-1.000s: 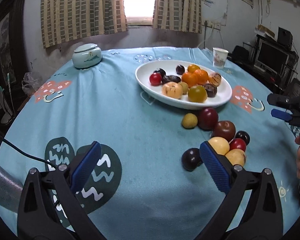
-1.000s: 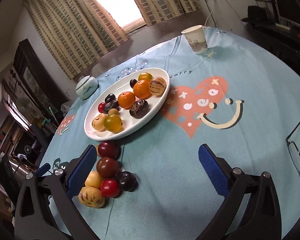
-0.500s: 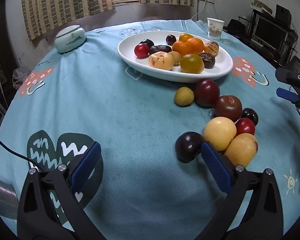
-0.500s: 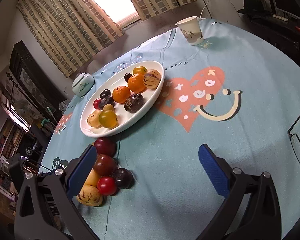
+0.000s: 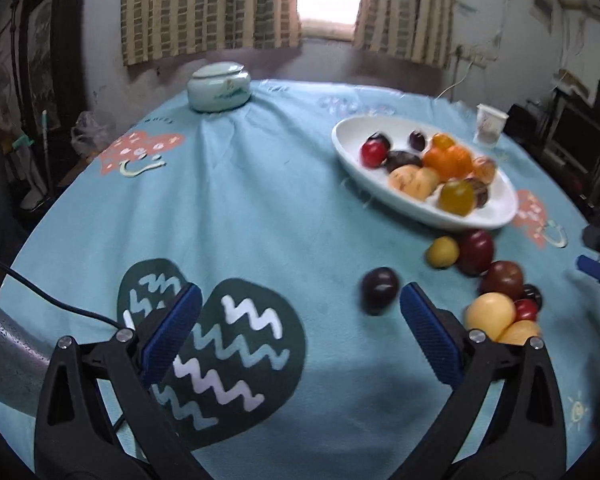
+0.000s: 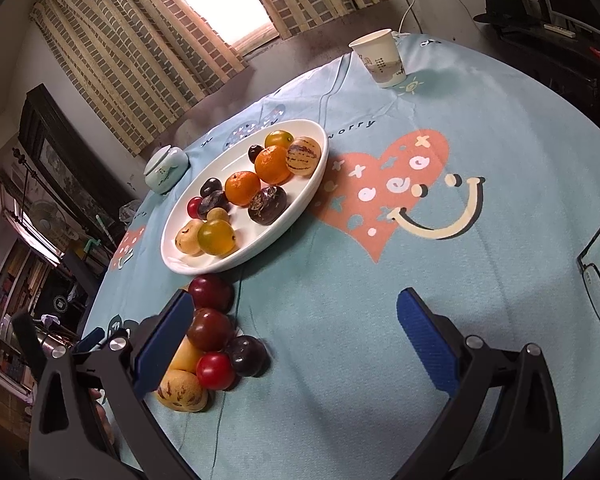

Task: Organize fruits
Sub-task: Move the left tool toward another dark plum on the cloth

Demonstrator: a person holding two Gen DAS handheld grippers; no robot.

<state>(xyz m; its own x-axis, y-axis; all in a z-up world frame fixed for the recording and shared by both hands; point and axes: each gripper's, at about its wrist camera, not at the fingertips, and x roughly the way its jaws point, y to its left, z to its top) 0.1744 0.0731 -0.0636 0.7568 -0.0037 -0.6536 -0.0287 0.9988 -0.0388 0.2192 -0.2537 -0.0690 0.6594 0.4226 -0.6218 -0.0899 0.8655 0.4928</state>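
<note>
The white plate is sitting far right on the tablecloth, collecting fruit. Loose fruits are clustering just below it, awaiting transfer. The left gripper is gaping wide, empty, the dark plum lying just inside its right finger (apart from the rest). The right gripper is likewise hanging wide, empty.

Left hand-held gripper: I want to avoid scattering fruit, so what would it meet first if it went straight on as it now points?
Probably only bare tablecloth. The left hand-held gripper is open, and the dark plum lies just inside its right finger, so it might get clipped; depth is unclear.
</note>
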